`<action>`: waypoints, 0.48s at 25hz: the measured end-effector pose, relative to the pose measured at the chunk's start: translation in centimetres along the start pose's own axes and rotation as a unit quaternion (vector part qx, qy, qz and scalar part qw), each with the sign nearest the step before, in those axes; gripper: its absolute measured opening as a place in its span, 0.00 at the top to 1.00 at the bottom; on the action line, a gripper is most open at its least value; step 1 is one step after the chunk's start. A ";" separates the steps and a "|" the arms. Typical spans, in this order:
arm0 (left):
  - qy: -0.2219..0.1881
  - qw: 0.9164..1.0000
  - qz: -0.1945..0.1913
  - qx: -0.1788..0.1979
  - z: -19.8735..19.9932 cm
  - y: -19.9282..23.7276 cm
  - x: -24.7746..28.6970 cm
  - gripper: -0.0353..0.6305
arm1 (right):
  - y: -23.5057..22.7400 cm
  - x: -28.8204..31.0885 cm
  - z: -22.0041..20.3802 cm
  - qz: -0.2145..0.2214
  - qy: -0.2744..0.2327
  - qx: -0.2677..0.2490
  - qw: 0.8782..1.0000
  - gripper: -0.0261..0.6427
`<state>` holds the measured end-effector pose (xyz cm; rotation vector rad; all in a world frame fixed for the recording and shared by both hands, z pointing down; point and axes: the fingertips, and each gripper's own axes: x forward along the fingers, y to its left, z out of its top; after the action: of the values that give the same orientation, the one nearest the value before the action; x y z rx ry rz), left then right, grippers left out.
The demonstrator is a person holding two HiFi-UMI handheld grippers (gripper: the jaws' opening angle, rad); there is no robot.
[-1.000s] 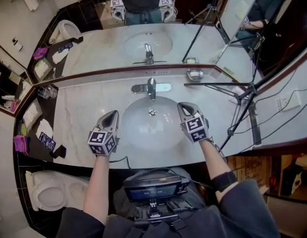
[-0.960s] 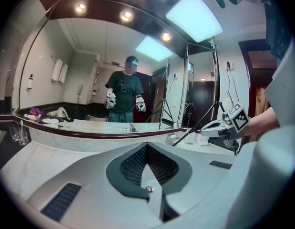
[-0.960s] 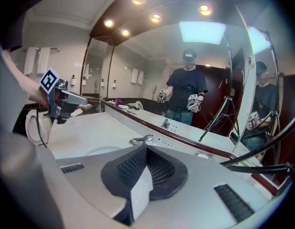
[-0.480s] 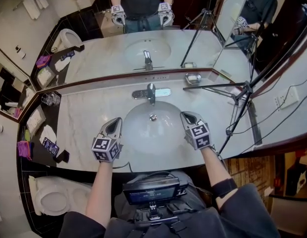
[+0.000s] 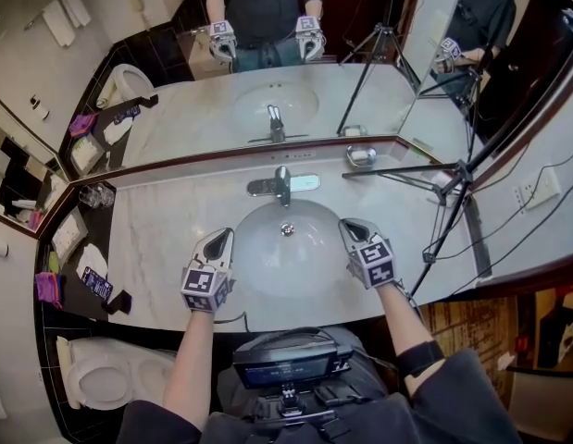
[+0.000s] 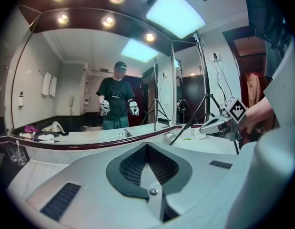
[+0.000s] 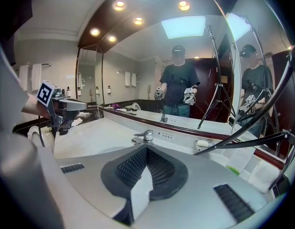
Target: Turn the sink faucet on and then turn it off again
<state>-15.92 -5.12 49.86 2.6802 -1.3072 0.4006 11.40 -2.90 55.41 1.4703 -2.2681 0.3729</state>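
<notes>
White marble makes up the table (image 5: 152,234) in front of us, with an oval sink (image 5: 254,266) set into its middle. The chrome faucet (image 5: 282,185) stands at the back edge of the sink, between the basin and the long mirror (image 5: 203,109), and its spout reaches out toward the drain (image 5: 287,230).

We hold the left gripper (image 5: 218,238) above the front left part of the sink rim and the right gripper (image 5: 347,224) above the front right part. Both point toward the mirror and slope a little downward. Each is well apart from the faucet and touches nothing.

In the left gripper view the fingers (image 6: 133,165) lie pressed together with nothing between them. The right gripper view shows the same of its own pair, closed tight and empty, with the faucet just beyond their tips.

A soap dish (image 5: 361,155) sits on the table to the right of the faucet. A black tripod (image 5: 450,178) stands at the right, one leg reaching over that end of the table. At the far left end we see clear glasses (image 5: 97,195), and a toilet (image 5: 96,373) sits lower down on that side.
</notes>
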 end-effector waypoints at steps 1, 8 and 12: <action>0.000 1.000 -0.002 0.006 -0.2 -0.1 0.4 0.92 | 0.0 0.0 0.1 0.001 0.002 0.000 1.000 0.93; 0.033 0.990 -0.047 0.130 -1.4 -2.5 4.4 0.73 | -0.8 0.6 -1.0 -0.005 0.020 0.008 1.000 0.93; 0.036 0.972 -0.066 0.225 -1.6 -3.6 7.3 0.63 | -1.7 1.2 -2.3 -0.011 0.032 0.018 0.999 0.93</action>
<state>-9.07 -8.04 53.53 3.0537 -1.1187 0.8604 12.91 -3.56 58.00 1.4782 -2.2037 0.4505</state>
